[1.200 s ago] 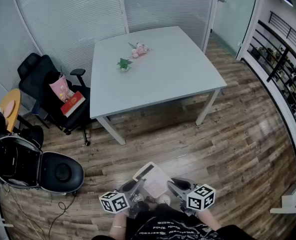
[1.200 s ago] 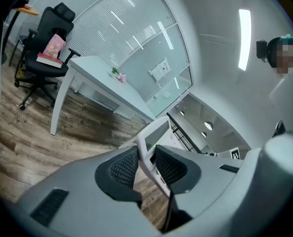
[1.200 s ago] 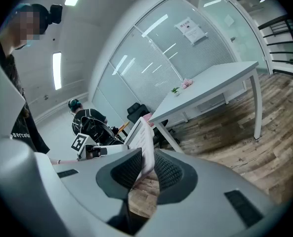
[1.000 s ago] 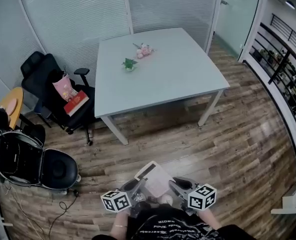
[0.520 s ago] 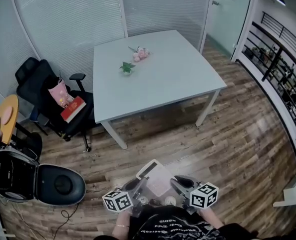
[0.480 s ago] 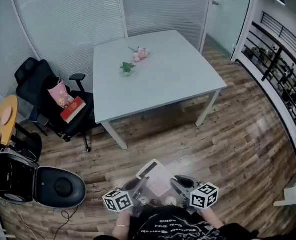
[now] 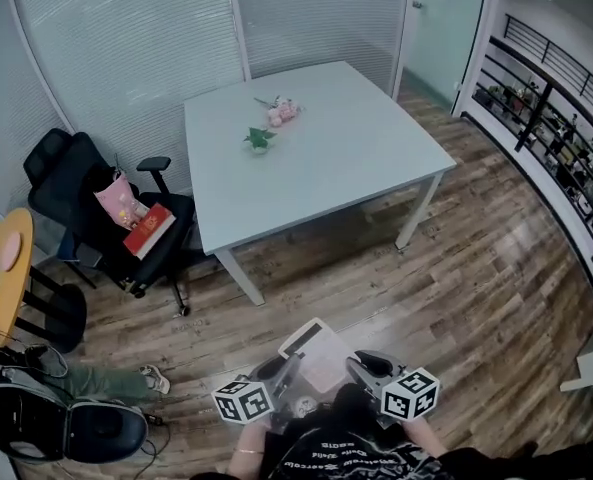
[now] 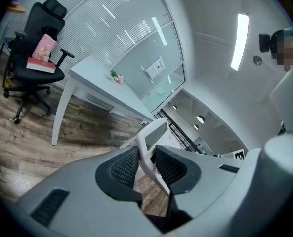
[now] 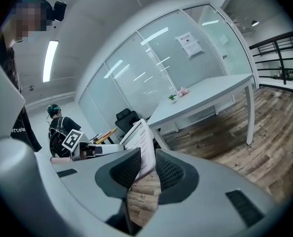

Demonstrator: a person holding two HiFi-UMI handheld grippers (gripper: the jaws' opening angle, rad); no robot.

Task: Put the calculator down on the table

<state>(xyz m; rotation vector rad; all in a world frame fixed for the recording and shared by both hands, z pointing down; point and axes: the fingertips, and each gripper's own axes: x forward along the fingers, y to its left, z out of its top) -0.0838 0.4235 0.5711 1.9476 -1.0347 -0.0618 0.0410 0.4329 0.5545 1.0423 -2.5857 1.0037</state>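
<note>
Head view: carrying calculator [image 7: 316, 351] flat in mid-air, well short of table [image 7: 376, 158], off its near edge. Pinching left edge with left gripper [image 7: 284, 370], clamped tight. Pinching right edge with right gripper [image 7: 358, 366], jaws easing apart around it. Probably light, rigid, smooth plastic. Best gripped by edges, clear of keys and screen.

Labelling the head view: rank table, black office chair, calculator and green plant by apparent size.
1. table
2. black office chair
3. calculator, enlarged by nearness to the camera
4. green plant
</note>
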